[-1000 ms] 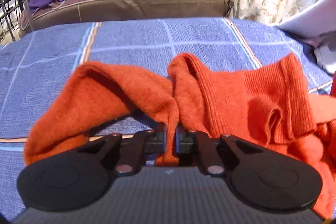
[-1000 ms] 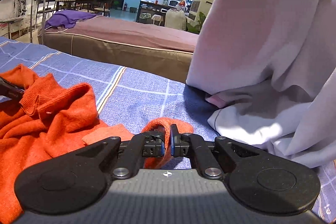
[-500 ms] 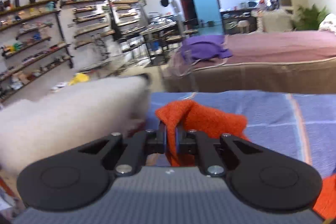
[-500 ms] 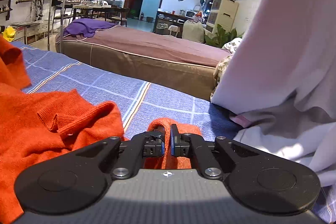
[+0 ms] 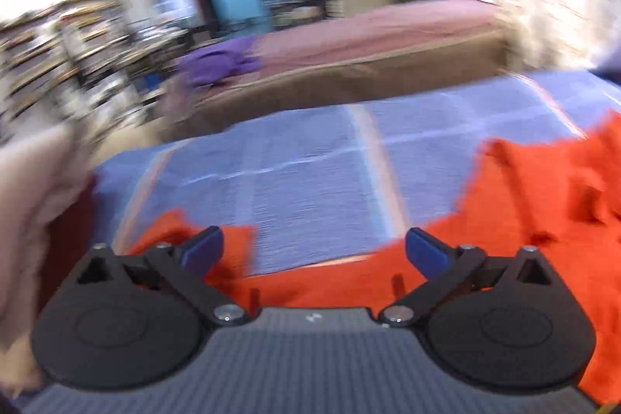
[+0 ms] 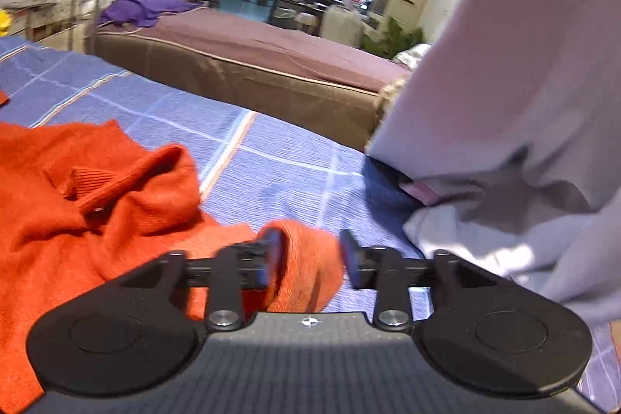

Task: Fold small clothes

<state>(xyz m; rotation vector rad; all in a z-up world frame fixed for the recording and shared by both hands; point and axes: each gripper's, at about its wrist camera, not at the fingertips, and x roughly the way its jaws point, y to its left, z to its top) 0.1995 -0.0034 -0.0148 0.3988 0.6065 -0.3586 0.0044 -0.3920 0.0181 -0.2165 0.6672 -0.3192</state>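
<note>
Both grippers' jaws are opening: left gripper spread wide above the orange sweater, right gripper parting around its cuff on the blue bedspread.

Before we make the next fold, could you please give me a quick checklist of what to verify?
1. Left gripper clear of the orange sweater: ok, jaws opening, nothing between.
2. Right gripper clear: cannot tell, jaws opening, a fold lies between.
3. Sweater flat: not ok, bunched.
4. Blue plaid bedspread free beside it: ok.
5. White garment apart from the sweater: ok.
</note>
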